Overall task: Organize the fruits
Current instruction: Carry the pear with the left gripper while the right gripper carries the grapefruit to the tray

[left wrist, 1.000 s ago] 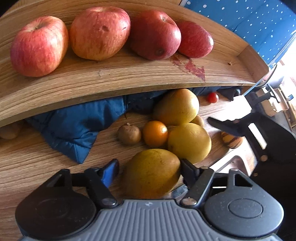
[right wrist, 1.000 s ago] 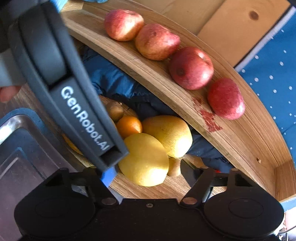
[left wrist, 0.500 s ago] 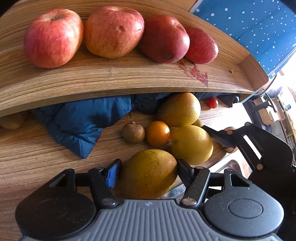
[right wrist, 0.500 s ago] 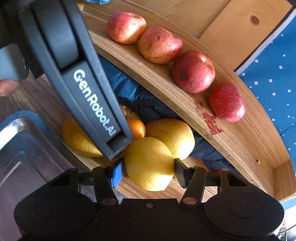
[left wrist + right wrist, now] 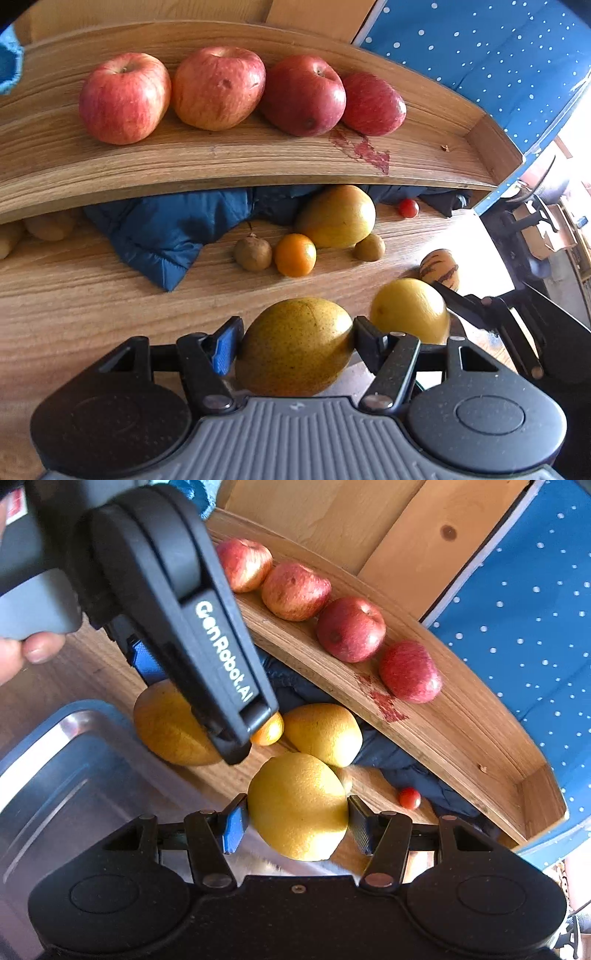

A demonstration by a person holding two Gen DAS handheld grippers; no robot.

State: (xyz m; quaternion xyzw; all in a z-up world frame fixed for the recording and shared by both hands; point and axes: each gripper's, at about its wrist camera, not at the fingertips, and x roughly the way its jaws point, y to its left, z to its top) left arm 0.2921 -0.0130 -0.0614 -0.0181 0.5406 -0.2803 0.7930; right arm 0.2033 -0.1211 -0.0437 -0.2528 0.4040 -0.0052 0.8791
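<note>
Left claw (image 5: 297, 341) clamped brownish-yellow pear (image 5: 295, 345) from both sides, above table (image 5: 92, 295). Right claw (image 5: 448, 314) gripped yellow citrus (image 5: 408, 310) just beside pear, only one black finger (image 5: 458, 304) clearly showing. Four red apples (image 5: 236, 92) sat in row along curved wooden shelf (image 5: 221, 162), red stain (image 5: 364, 149) near last one. Under shelf: blue jacket (image 5: 162, 236), large yellow fruit (image 5: 338, 216), orange (image 5: 294, 254), two small brown fruits (image 5: 253, 253), cherry tomato (image 5: 408, 208). Striped fruit (image 5: 439, 267) lay behind citrus.
</note>
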